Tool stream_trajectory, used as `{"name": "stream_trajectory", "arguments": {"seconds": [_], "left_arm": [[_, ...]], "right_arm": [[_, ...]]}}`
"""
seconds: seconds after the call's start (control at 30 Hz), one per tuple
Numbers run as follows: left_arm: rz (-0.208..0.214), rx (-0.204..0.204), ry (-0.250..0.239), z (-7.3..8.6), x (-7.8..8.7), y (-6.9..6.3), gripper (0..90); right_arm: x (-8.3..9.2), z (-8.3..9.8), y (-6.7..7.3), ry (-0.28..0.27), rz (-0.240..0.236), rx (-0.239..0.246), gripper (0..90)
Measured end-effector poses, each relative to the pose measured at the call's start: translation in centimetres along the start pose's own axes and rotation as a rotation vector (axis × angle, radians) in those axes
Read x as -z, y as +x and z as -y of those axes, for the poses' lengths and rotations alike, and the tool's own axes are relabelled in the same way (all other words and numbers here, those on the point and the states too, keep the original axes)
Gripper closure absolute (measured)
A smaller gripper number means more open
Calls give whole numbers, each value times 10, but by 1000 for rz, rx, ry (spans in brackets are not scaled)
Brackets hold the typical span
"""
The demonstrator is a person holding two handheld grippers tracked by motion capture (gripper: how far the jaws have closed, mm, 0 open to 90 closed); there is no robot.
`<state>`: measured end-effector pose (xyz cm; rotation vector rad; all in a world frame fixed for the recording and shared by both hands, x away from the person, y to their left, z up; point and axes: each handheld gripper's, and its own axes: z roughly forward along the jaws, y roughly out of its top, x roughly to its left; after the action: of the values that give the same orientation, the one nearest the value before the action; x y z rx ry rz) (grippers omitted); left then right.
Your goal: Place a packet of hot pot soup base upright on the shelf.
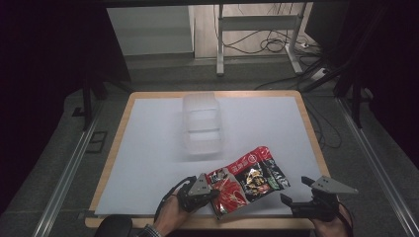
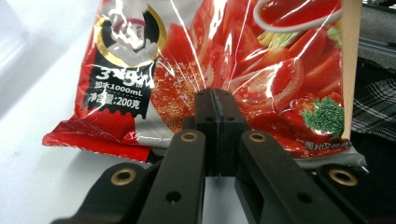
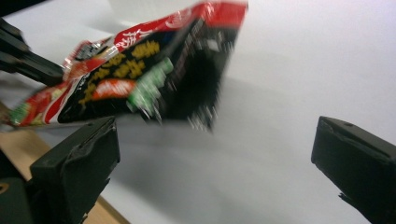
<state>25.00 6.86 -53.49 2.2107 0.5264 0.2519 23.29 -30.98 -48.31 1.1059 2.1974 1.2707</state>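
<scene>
At the bottom edge of the high view, your left gripper point(image 1: 210, 193) sits just left of centre, its black jaws pressed together on the lower end of a glossy red and black snack packet point(image 1: 249, 178). In the left gripper view the two jaws meet flat against each other, with the crinkled, shiny film point(image 2: 224, 65) pinched between them; the print shows tomatoes, a round gold-rimmed portrait and white lettering. Your right gripper point(image 1: 296, 192) rests at the lower right of the high view, jaws spread wide and holding nothing, with its grey three-cornered plate on top. In the right gripper view the packet point(image 3: 154, 74) hangs blurred in the upper left, lifted off the tabletop, beyond the two blocky, matte black jaws. The packet slants up and to the right from your left gripper. Farther up, near the middle of the smooth white tabletop point(image 1: 148, 138) with its pale wooden rim, stands a clear plastic container point(image 1: 201, 126), rectangular and faintly translucent.
</scene>
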Motion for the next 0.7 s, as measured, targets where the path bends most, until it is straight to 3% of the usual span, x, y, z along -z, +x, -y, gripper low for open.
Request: {"name": "stream_trajectory", "arguments": {"seconds": [0.1, 0.17, 0.27, 0.33, 0.47, 0.7], "left_arm": [[9, 21, -2, 2, 0, 1, 900], [15, 9, 9, 3, 1, 2, 900], [13, 19, 15, 5, 1, 2, 900], [16, 24, 15, 6, 1, 2, 900], [18, 27, 8, 6, 1, 2, 900], [26, 49, -2, 6, 0, 3, 900]], "right_arm": [[0, -5, 7, -29, -36, 5, 0], [-2, -7, 12, -29, -52, 18, 0], [-6, -11, 20, -33, -110, 3, 0], [-7, -12, 22, -35, -119, 6, 0], [-10, -21, 35, -78, -183, -2, 5], [-22, -29, 49, -86, -211, -34, 7]]}}
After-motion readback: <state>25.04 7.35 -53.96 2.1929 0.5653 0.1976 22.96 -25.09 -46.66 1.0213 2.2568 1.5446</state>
